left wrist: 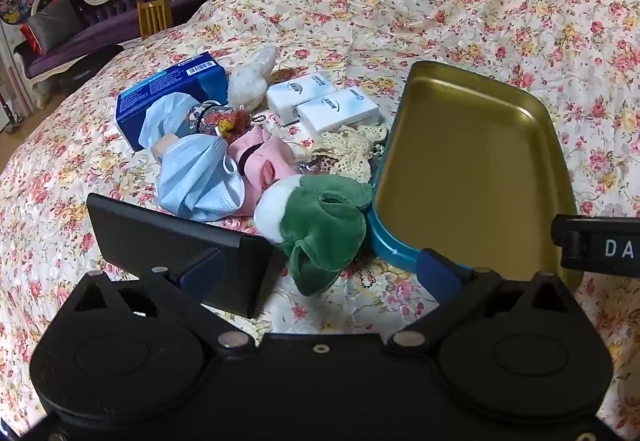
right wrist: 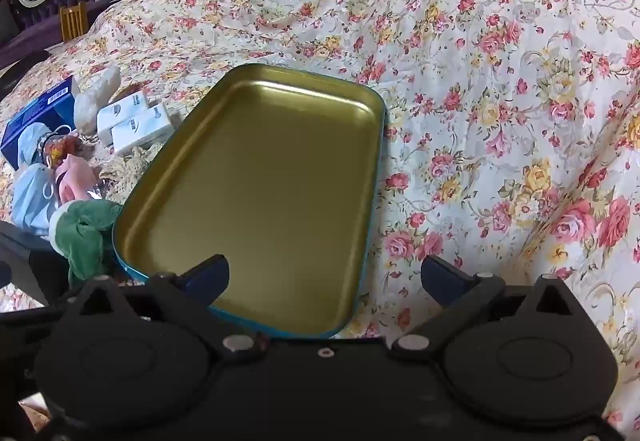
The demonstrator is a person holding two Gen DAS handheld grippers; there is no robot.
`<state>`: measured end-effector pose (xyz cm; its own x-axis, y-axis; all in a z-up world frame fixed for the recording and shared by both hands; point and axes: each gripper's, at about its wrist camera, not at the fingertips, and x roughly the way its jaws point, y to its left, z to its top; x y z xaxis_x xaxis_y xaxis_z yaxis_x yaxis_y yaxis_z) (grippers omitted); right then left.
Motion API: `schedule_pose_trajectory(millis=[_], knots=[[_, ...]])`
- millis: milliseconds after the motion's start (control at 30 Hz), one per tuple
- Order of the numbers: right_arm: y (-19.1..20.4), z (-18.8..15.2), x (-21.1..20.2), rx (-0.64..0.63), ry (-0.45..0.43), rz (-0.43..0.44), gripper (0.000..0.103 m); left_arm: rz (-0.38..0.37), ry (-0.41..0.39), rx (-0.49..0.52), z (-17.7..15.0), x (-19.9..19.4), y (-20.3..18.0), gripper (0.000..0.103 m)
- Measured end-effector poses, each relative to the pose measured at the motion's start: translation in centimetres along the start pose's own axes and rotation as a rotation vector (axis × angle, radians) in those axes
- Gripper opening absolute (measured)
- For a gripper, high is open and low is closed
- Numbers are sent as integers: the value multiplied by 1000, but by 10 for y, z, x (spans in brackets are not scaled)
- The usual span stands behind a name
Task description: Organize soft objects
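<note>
Green plush toy lies on the floral bedspread, touching the empty tin tray's left rim, directly between the left gripper's wide, empty jaws. Right gripper, also wide and empty, faces the tray, farther from the toy.

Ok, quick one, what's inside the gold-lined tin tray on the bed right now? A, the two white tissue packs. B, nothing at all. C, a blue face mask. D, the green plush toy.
B: the tin tray shows only its bare gold bottom, while the green plush toy, white tissue packs and blue face mask all lie on the floral bedspread beside it.
</note>
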<state>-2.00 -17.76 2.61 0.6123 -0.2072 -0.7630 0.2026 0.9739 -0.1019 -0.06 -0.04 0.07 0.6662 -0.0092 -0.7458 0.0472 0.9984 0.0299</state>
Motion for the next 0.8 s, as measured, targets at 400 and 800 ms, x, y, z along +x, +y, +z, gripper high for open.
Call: schedule_pose_trajectory(millis=[400, 800], knots=[[3, -3, -4, -9, 8, 11, 103, -6, 0, 0, 0, 0, -2, 99], [1, -2, -2, -5, 14, 13, 103, -11, 6, -8, -2, -1, -1, 99]])
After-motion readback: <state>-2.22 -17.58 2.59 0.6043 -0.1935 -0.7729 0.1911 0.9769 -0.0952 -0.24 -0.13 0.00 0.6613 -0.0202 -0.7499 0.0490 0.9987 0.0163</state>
